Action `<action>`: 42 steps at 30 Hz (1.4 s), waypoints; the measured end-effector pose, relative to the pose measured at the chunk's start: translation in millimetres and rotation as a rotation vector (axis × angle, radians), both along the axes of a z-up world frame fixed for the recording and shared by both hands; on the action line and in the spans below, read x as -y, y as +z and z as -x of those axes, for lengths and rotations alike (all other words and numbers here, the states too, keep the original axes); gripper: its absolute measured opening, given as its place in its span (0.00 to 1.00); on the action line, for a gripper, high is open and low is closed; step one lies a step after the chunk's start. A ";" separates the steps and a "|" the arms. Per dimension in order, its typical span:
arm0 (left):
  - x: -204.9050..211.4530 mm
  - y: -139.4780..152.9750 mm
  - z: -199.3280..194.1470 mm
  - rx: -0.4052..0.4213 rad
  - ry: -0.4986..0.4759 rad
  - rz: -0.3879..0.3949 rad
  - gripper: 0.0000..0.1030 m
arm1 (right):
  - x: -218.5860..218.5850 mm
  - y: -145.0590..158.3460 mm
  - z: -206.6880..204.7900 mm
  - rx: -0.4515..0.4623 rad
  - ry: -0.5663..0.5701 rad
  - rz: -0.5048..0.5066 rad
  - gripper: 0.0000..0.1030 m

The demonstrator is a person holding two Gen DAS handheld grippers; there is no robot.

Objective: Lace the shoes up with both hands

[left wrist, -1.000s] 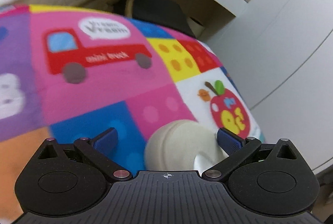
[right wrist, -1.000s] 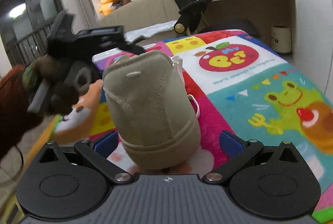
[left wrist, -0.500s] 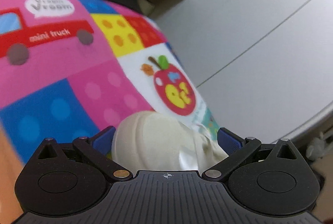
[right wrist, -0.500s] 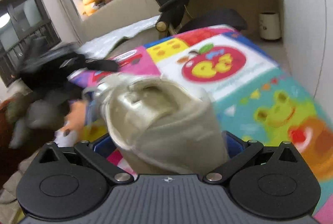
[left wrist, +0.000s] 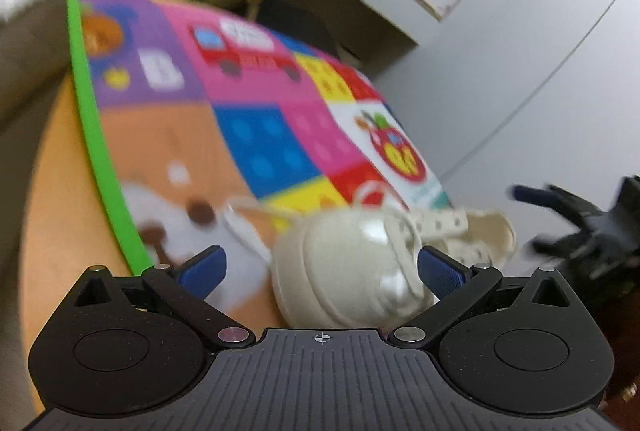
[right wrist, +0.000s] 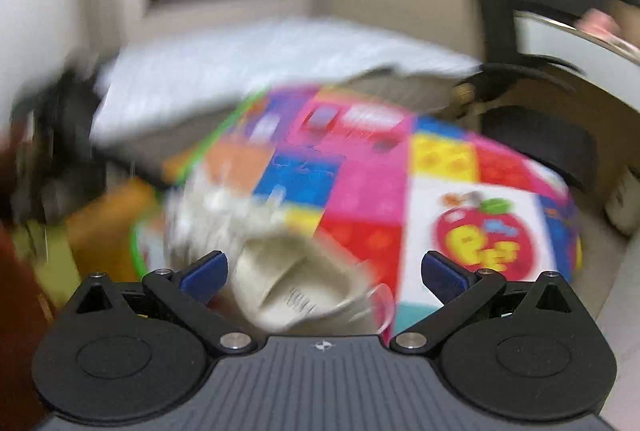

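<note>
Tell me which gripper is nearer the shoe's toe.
Left. The left gripper is open around the toe of the shoe; the right gripper faces the heel opening, at the far end.

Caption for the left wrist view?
Open left gripper facing the toe of a beige shoe on a colourful play mat.

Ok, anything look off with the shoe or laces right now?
The beige shoe sits on the play mat with its white lace trailing loose and untied. Both views are motion-blurred. Left gripper and right gripper are open, holding nothing.
</note>
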State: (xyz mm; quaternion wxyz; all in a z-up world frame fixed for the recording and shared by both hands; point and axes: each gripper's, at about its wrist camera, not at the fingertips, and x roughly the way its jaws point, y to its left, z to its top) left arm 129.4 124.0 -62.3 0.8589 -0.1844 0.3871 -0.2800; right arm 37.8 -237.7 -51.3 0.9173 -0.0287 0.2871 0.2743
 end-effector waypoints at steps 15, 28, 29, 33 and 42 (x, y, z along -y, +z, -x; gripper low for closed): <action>80.1 9.6 29.4 0.256 -0.185 -0.118 1.00 | 53.9 -106.7 -95.9 -0.458 -0.502 -0.387 1.00; 68.9 7.6 51.4 0.260 -0.238 -0.057 1.00 | -55.2 5.6 -153.8 -0.448 -0.129 -0.092 0.40; 67.2 6.3 52.5 0.267 -0.239 -0.050 1.00 | -72.7 2.4 -156.5 -0.482 -0.076 -0.074 0.40; 65.8 5.4 50.5 0.281 -0.233 -0.039 1.00 | -120.8 -24.5 -164.6 -0.580 -0.014 -0.008 0.47; 23.3 3.1 41.5 0.235 -0.134 0.021 1.00 | -136.5 -34.6 -171.5 -0.590 -0.020 -0.052 0.05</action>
